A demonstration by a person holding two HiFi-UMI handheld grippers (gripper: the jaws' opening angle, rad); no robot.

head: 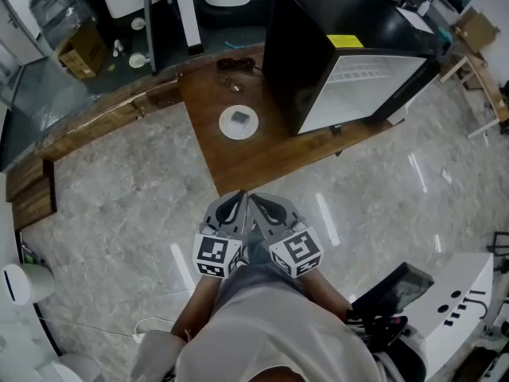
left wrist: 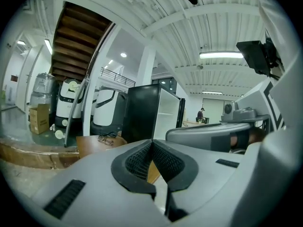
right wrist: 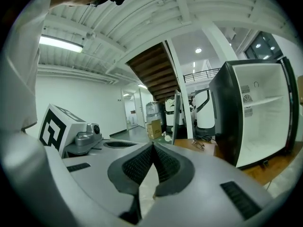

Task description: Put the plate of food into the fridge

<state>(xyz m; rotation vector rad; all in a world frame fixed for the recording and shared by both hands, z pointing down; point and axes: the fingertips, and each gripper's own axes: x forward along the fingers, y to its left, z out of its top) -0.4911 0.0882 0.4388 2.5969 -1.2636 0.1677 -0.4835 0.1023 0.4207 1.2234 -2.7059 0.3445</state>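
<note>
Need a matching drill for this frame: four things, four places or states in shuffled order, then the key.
Things:
1. plate
2. fridge
3. glasses
4. left gripper

Places or states:
A. door open, white inside
B. shut, nothing between its jaws
C. on the wooden table, with food on it
D. near the wooden table's far edge, beside the black side wall

Pairs: 1-C, 2-A, 3-D, 4-B
</note>
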